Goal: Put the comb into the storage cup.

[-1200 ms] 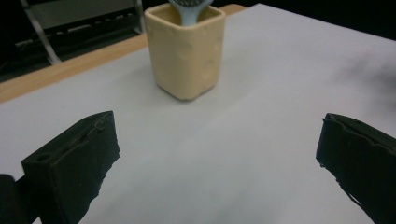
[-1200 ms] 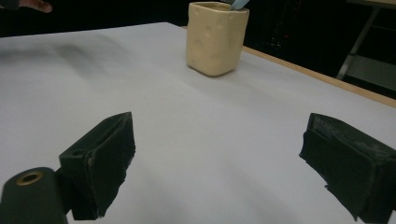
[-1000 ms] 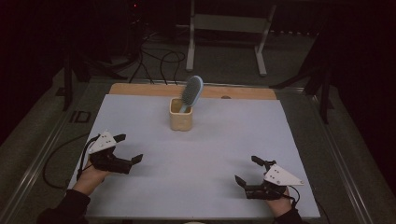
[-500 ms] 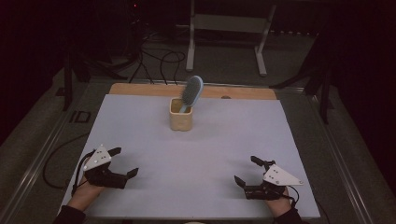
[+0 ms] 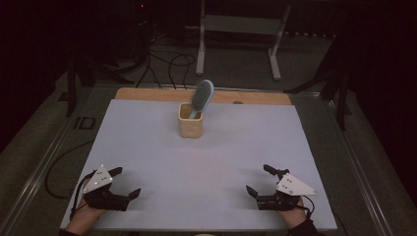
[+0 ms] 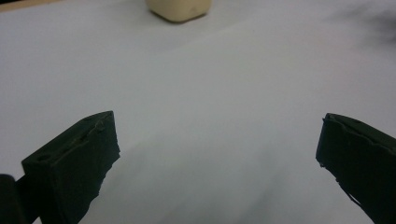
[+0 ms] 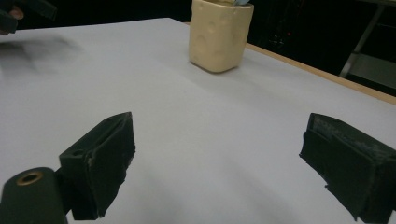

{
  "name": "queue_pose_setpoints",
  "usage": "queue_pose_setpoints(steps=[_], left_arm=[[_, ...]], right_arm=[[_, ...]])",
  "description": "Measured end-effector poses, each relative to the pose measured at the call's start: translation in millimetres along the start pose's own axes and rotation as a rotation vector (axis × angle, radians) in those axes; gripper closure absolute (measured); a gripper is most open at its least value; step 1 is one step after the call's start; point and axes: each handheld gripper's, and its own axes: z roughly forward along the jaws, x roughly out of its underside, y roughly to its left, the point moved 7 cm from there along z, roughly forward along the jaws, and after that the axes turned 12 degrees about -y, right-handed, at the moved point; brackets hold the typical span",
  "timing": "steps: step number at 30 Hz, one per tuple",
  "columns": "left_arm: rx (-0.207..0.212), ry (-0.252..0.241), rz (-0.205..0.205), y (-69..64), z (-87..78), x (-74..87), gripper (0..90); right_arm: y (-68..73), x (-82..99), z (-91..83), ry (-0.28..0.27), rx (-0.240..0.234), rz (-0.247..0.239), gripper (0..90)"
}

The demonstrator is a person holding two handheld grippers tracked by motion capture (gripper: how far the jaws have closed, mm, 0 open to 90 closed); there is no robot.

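Note:
A cream cup (image 5: pixel 191 121) stands on the white table top (image 5: pixel 147 137) toward the back middle, with a blue hairbrush (image 5: pixel 201 97) leaning out of it, head up. The cup's base (image 6: pixel 178 9) shows far ahead in the left gripper view, and its body (image 7: pixel 219 35) ahead in the right gripper view. My left gripper (image 5: pixel 125 182) rests near the front left corner, jaws wide apart and empty. My right gripper (image 5: pixel 258 180) sits near the front right, open, nothing between its jaws.
A wooden strip (image 5: pixel 147 94) runs along the table's far edge. Cables (image 5: pixel 162 61) and a metal stand (image 5: pixel 236 29) lie on the dark floor behind. The other hand's gripper (image 7: pixel 23 11) appears at the top left of the right gripper view.
My left gripper has drawn back toward the front left edge of the table. The right gripper, the cup and the hairbrush have stayed put.

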Motion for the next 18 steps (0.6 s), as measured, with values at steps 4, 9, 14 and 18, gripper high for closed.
queue_pose_setpoints(steps=[4,9,14,18], left_arm=[[-0.024,0.011,-0.001,3.4,-5.0,4.8,0.0],[-0.076,0.009,0.005,14.2,-8.7,8.2,0.0],[-0.093,-0.002,0.001,17.5,-8.8,8.6,0.0],[-0.095,-0.014,-0.022,19.0,-9.1,8.8,0.0]], right_arm=[[-0.5,-0.1,0.0,-0.002,0.001,0.000,9.5],[-0.3,0.1,0.1,0.000,0.000,-0.002,9.4],[-0.5,0.0,0.1,0.001,0.002,-0.003,9.5],[-0.1,0.0,0.2,0.000,0.000,-0.006,9.5]])
